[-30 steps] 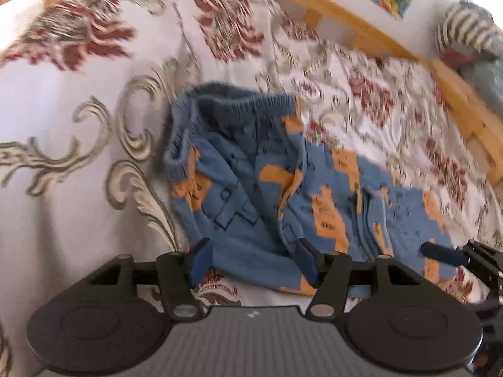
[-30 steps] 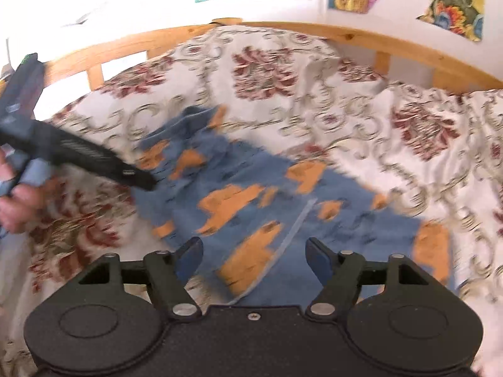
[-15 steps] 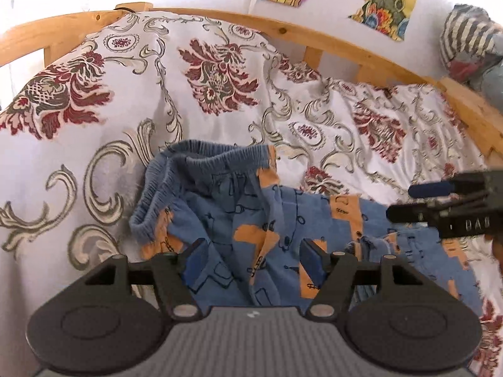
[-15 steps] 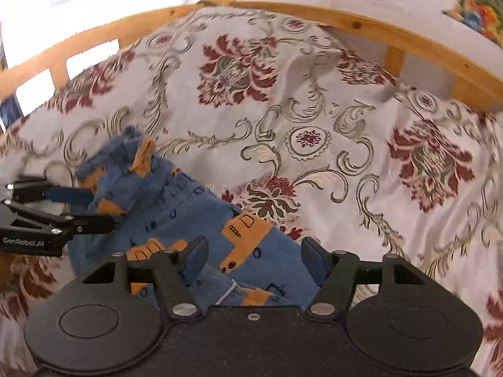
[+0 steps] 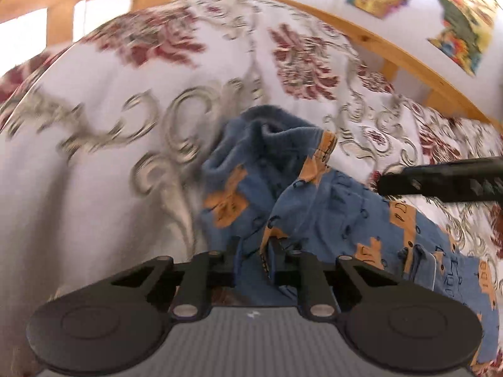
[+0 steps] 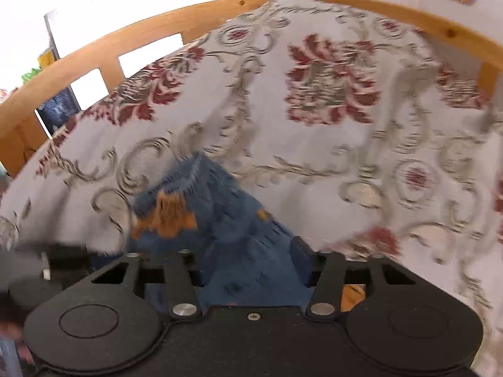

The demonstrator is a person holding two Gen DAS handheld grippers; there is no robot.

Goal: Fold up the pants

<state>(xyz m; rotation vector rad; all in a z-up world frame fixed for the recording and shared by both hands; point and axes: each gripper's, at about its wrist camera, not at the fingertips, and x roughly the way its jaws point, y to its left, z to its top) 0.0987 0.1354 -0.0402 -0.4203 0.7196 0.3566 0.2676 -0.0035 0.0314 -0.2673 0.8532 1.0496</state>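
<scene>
Pinching the near edge of the pants (image 5: 314,207), the left gripper (image 5: 254,256) sits at the six o'clock foot of its own view with its jaws drawn close together on a ridge of blue cloth; they have just been closing, and the fabric is plainly caught between the pads. The hold near the waist end looks meant to anchor that side so the garment can be lifted or drawn over itself for the fold.

In the right wrist view the right gripper (image 6: 251,260) is likewise low at six o'clock, its jaws about half apart and just now closing, with a broad hump of the blue cloth lying between them. Blur hides the left pad, so I cannot tell whether the pads already press on the cloth; the right finger (image 6: 301,259) stands just beside it.

Farther out, the pants run from the left gripper toward four o'clock, rumpled and not yet folded, the elastic waistband (image 5: 270,125) bunched up at about twelve o'clock of the garment. They lie on a flowered bedspread (image 5: 110,144) that fills the middle ground. From three o'clock the right tool's dark finger (image 5: 440,179) reaches in over the cloth. Beyond, a wooden bed frame (image 5: 393,47) curves along the top, with bright pictures (image 5: 465,28) on the wall at one o'clock.
</scene>
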